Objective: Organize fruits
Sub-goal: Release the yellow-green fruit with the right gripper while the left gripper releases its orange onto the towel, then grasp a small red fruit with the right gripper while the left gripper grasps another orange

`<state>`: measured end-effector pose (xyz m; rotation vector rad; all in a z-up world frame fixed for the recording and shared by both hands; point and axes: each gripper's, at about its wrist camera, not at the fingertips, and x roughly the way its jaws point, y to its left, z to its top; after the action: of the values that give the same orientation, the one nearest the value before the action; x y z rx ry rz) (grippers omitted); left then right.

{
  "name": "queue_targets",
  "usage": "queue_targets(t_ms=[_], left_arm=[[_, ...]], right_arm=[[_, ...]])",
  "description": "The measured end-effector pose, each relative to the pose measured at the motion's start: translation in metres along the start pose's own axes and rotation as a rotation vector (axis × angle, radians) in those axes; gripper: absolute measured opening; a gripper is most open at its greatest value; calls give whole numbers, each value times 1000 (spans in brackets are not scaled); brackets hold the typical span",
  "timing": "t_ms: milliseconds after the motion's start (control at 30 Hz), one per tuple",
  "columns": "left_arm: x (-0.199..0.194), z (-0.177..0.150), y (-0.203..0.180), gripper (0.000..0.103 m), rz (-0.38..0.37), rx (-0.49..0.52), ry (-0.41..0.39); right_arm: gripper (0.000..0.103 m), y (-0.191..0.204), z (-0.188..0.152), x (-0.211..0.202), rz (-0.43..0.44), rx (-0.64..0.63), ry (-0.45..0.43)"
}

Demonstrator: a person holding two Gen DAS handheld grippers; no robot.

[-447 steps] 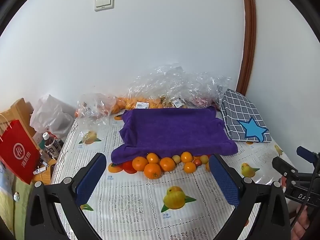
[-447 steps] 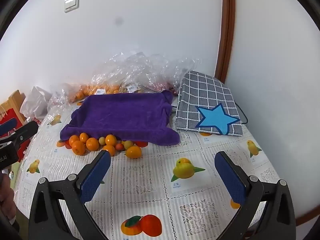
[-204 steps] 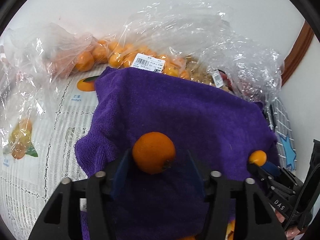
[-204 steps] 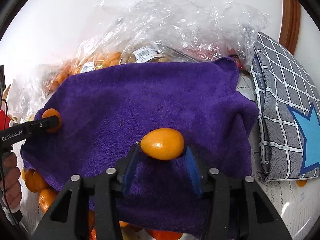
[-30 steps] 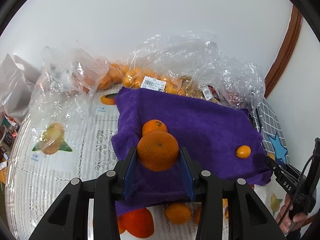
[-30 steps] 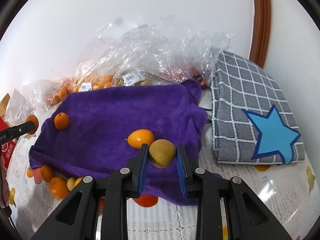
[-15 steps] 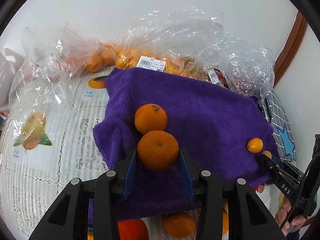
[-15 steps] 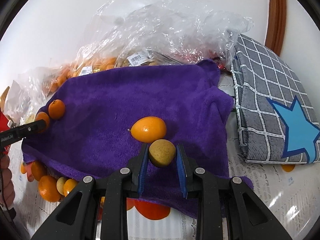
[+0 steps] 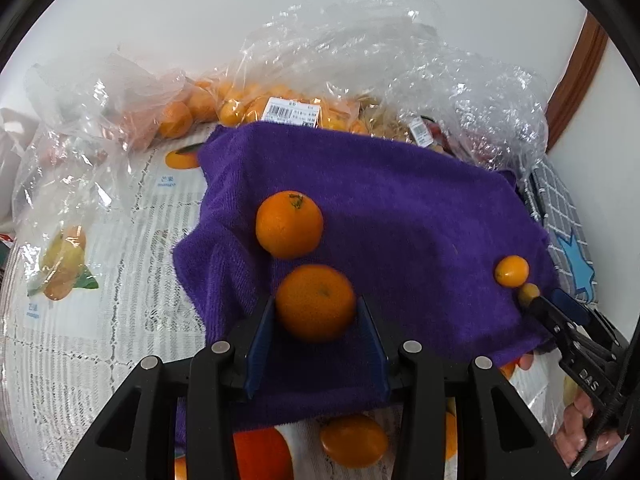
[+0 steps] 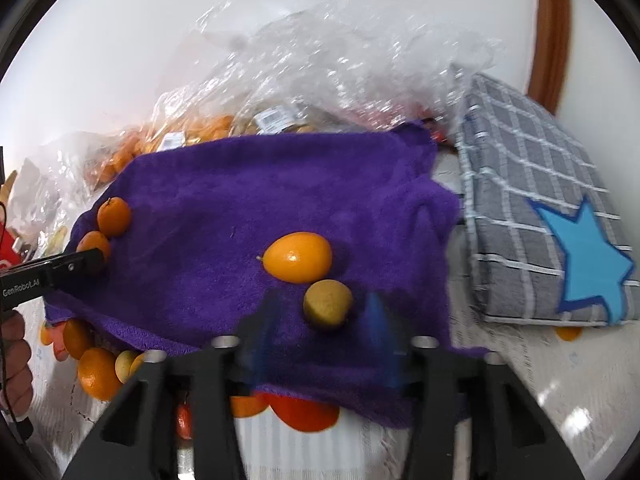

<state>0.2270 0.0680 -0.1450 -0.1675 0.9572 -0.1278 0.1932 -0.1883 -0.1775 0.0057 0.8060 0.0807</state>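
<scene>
A purple towel [image 9: 400, 216] lies spread on the table. My left gripper [image 9: 316, 316] has its jaws parted around an orange [image 9: 315, 301] that rests on the towel's left part, just in front of another orange [image 9: 289, 224]. My right gripper [image 10: 326, 308] has opened with motion blur; a small yellow-green fruit [image 10: 328, 303] lies on the towel between its fingers, just in front of an oval orange kumquat [image 10: 298, 257]. Both oranges show at the towel's left edge in the right wrist view [image 10: 114, 210]. The towel also shows there [image 10: 240, 200].
Clear plastic bags with oranges [image 9: 256, 100] lie behind the towel against the wall. A grey checked cushion with a blue star [image 10: 548, 232] lies to the right. Several loose oranges [image 10: 96, 372] lie on the tablecloth by the towel's front edge.
Both grippers moved forward over the towel and opened. The left one let go of the orange, the right one let go of the yellow-green fruit; both fruits now rest on the towel.
</scene>
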Motion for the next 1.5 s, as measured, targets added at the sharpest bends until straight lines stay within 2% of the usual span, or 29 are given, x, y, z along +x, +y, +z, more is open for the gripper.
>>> queue_targets(t_ms=[100,300,367,400,433,633,900,1167,1200,1233,1367,1500], left_arm=[[-15,-2,3,45,-18,-13,-32],[-46,-12,9,46,-21,-17,-67],[-55,-18,14,46,-24,-23,-73],[-57,-21,16,46,-25,-26,-74],[-59,-24,17,46,-23,-27,-73],[-75,-41,28,46,-12,-38,-76],[-90,-68,43,46,26,-55,-63],[-98,-75,49,46,39,-91,-61],[-98,-74,48,46,38,-90,-61],[-98,-74,45,46,38,-86,-61],[-96,-74,31,46,45,-61,-59],[-88,-76,20,46,36,-51,-42]], right_arm=[[65,0,-6,-18,14,14,-45],[62,8,-18,-40,34,15,-37],[48,11,-24,-43,62,21,-23],[38,14,-28,-43,86,24,-12],[33,18,-31,-42,106,19,0],[31,38,-49,-38,217,6,64],[31,44,-57,-27,210,27,107],[32,40,-52,-15,283,63,143],[27,39,-53,-14,290,65,151],[24,37,-53,-14,288,66,151],[24,27,-54,-23,254,72,124],[24,14,-57,-38,118,42,70]])
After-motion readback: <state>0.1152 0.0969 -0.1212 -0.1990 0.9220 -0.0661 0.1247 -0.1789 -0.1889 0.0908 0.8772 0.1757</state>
